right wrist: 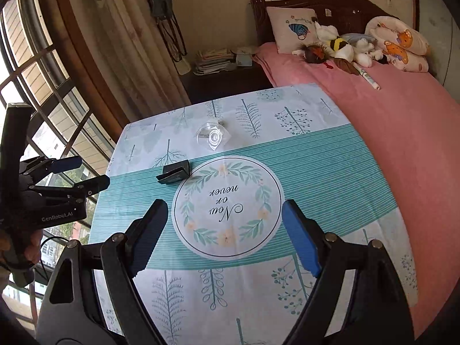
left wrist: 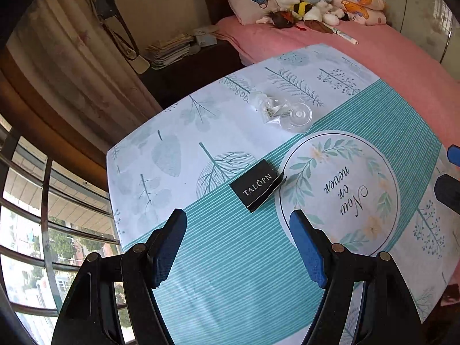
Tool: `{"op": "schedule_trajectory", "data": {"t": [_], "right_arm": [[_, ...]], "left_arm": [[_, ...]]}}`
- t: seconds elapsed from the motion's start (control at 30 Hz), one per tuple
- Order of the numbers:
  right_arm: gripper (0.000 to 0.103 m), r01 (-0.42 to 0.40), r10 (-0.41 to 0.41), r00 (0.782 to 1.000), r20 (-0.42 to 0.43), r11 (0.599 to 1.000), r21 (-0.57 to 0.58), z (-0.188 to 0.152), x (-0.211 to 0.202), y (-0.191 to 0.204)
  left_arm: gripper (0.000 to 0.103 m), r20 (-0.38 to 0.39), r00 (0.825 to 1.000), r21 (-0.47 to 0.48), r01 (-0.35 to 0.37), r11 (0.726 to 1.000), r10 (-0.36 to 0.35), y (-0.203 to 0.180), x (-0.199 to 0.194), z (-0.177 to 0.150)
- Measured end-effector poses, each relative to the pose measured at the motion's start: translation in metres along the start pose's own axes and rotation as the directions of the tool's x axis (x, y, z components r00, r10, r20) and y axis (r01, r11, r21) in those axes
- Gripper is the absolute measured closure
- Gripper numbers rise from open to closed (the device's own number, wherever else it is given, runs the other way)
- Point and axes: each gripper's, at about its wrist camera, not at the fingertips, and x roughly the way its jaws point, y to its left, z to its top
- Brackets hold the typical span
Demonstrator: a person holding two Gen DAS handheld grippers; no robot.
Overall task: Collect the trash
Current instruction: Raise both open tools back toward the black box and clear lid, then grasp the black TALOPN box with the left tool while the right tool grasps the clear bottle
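A black torn "TALOPN" card box [left wrist: 256, 189] lies on the table's teal stripe; it also shows in the right wrist view [right wrist: 173, 173]. A crumpled clear plastic wrapper [left wrist: 284, 112] lies farther back on the white part, also in the right wrist view [right wrist: 212, 137]. My left gripper [left wrist: 238, 221] is open and empty, hovering just short of the black box. My right gripper [right wrist: 225, 211] is open and empty above the round wreath print. The left gripper shows at the left edge of the right wrist view [right wrist: 79, 172].
The table wears a white and teal leaf-print cloth [right wrist: 316, 155]. A bed with a pink cover [right wrist: 402, 132], a pillow and plush toys lies to the right and behind. A dark nightstand with stacked papers [right wrist: 215, 60] stands behind. A barred window [right wrist: 43, 86] is at left.
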Motion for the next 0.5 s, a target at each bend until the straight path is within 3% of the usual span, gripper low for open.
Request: {"op": "schedule_trajectory", "data": {"t": [0.13, 0.17, 0.33, 0.4, 0.47, 0.5], "right_arm": [[0.024, 0.036, -0.035, 0.999, -0.032, 0.999, 0.033, 0.006, 0.051, 0.003], [0.024, 0.046, -0.044, 0.998, -0.041, 0.998, 0.038, 0.006, 0.062, 0.003], [0.024, 0.068, -0.063, 0.995, -0.076, 0.995, 0.070, 0.003, 0.104, -0.002], [0.024, 0.068, -0.061, 0.995, -0.084, 0.995, 0.072, 0.003, 0.118, -0.001], [0.024, 0.071, -0.066, 0.994, -0.088, 0.996, 0.062, 0.003, 0.127, 0.000], [0.024, 0.072, -0.067, 0.994, -0.089, 0.996, 0.055, 0.004, 0.133, 0.002]], "left_arm": [[0.028, -0.030, 0.999, 0.069, 0.013, 0.998, -0.011, -0.014, 0.053, 0.006], [0.033, -0.039, 0.999, 0.084, 0.022, 0.996, -0.019, -0.019, 0.062, 0.004], [0.062, -0.079, 0.994, 0.104, 0.088, 0.991, -0.080, -0.027, 0.096, 0.004], [0.086, -0.097, 0.988, 0.082, 0.127, 0.989, -0.119, -0.024, 0.105, 0.005], [0.098, -0.111, 0.981, 0.053, 0.166, 0.985, -0.159, -0.020, 0.106, 0.003], [0.100, -0.104, 0.980, 0.039, 0.174, 0.984, -0.169, -0.016, 0.106, 0.003]]}}
